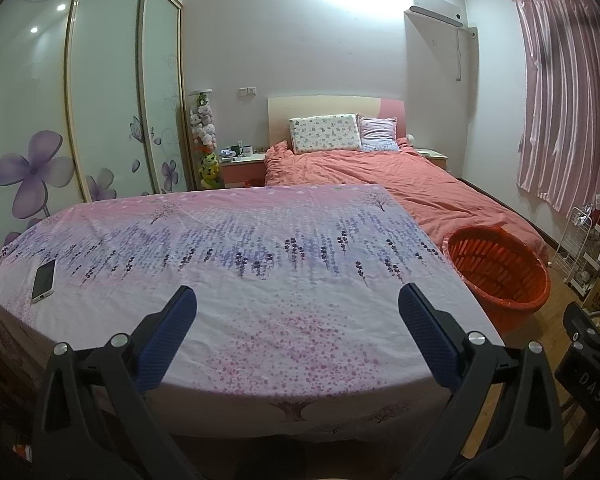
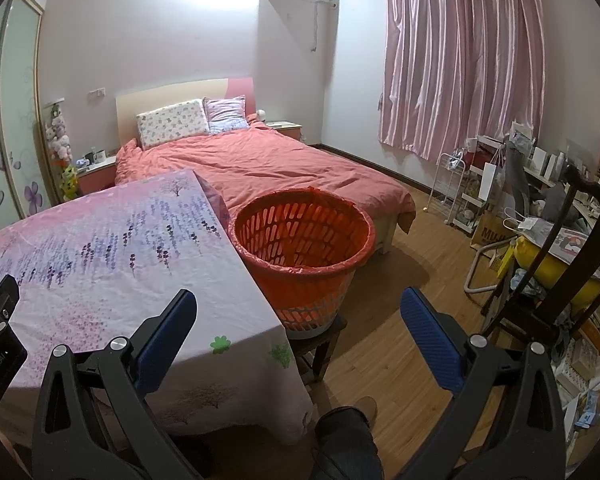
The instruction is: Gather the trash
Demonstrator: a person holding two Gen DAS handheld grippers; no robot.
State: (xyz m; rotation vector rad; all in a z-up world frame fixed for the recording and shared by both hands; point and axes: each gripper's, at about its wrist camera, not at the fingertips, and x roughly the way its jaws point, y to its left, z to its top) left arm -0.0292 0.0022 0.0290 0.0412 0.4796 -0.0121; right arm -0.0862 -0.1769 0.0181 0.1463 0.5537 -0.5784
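Observation:
An orange slatted basket [image 2: 304, 248] lined with a red bag stands on a low stool just off the right edge of the table [image 1: 260, 320]; the same basket [image 1: 500, 268] shows at the right in the left wrist view. The table's flowered cloth [image 2: 100, 248] carries no trash that I can see. My left gripper [image 1: 298, 300] hovers open over the near part of the table, nothing between its blue pads. My right gripper [image 2: 300, 304] is open too, held in the air in front of the basket at the table's right corner.
A phone [image 1: 44, 280] lies on the table's left side. Beyond are a bed [image 2: 260, 164] with an orange cover, a wardrobe [image 1: 100, 100], pink curtains [image 2: 460, 64], a white wire rack [image 2: 452, 184] and a cluttered chair [image 2: 560, 256] at the right. A person's leg and shoe [image 2: 352, 432] are below.

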